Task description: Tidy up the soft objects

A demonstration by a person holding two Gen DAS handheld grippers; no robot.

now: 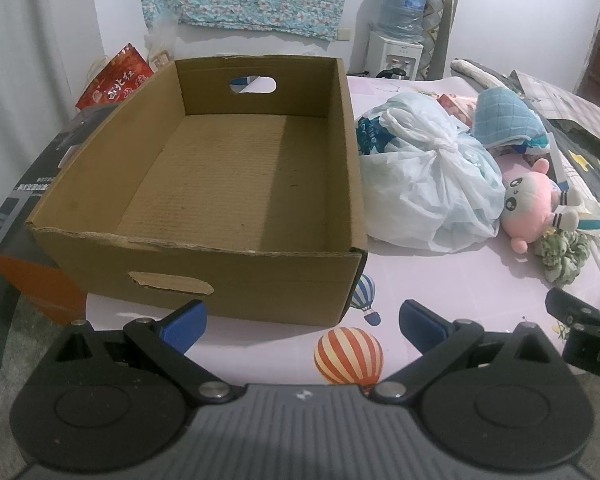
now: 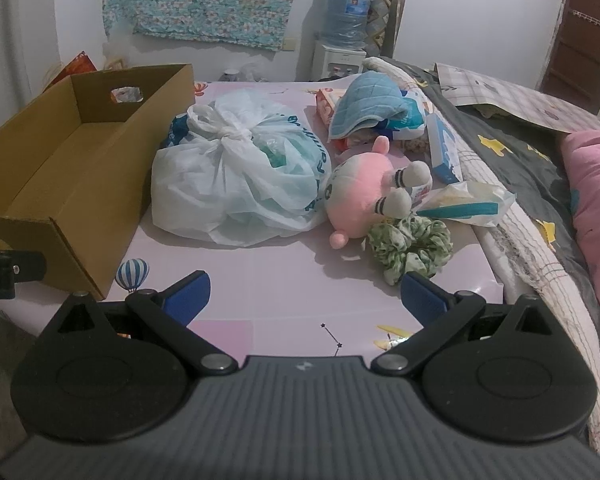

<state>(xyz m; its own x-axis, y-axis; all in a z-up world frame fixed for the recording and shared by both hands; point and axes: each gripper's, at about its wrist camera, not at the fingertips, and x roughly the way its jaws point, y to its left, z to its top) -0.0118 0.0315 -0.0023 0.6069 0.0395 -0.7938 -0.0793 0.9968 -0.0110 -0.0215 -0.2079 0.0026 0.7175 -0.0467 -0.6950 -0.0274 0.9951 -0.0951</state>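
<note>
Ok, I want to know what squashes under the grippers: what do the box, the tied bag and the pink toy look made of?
The box looks like corrugated cardboard, matte brown: ribbed floor, torn rim. The tied bag seems thin plastic film, translucent and crinkled, knotted on top. The pink plush toy appears fleecy fabric over stuffing, with a fuzzy, rounded surface.

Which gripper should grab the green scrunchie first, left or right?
Right. The right gripper is open, with the green scrunchie just ahead; the left gripper faces the cardboard box.
</note>
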